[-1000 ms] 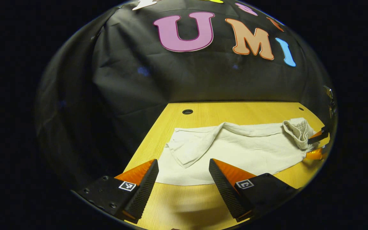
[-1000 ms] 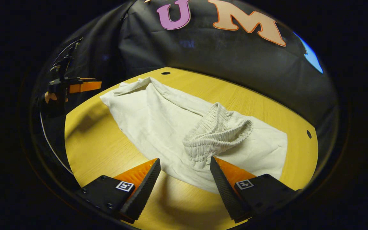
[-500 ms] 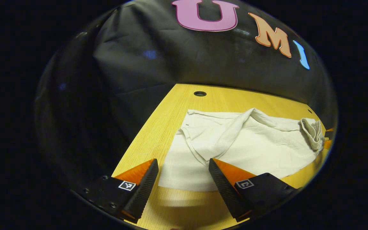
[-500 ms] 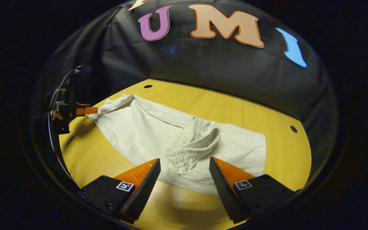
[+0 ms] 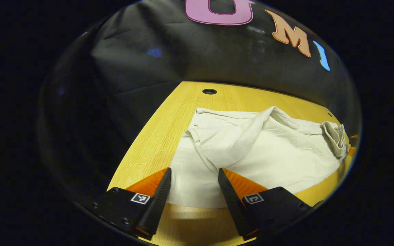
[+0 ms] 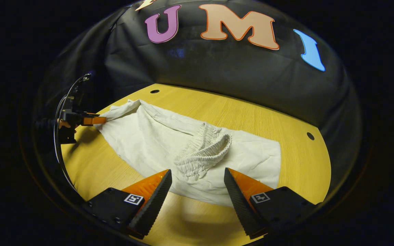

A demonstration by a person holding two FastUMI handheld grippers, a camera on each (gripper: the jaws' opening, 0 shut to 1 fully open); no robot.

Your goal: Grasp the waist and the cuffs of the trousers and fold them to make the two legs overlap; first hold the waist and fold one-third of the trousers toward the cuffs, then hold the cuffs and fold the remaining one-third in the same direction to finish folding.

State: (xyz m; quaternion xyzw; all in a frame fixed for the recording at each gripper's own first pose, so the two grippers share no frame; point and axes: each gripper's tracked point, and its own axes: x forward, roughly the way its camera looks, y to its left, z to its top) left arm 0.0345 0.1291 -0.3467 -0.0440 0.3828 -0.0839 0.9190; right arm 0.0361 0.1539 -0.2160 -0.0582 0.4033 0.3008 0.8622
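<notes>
**Trousers flat on the surface, both grippers at the ends**

So the pale trousers [image 6: 156, 140] are spread out across the yellow wooden surface [image 6: 258, 116], lying lengthwise between the two grippers. The elastic waist [image 6: 205, 150] is bunched up and curled over on top of the fabric, so that end looks kinda rumpled. At the other end, one cuff [image 5: 214, 136] is flipped back over the leg, with a long diagonal fold running up from it.

The right gripper [image 6: 197, 186] hovers just in front of the waist with its jaws spread wide, the ruched band sitting right between and beyond the tips, nothing pinched. The left gripper [image 5: 193, 182] is at the cuff end, jaws also spread, with the fabric edge lying between them, and they aren't closed on it.

In the right gripper view you can see the left gripper [image 6: 92, 120] farther off at the far edge of the trousers, with a hand [image 6: 65, 124] behind it. Two round holes [image 6: 155, 91] sit in the surface beyond the trousers.
</notes>
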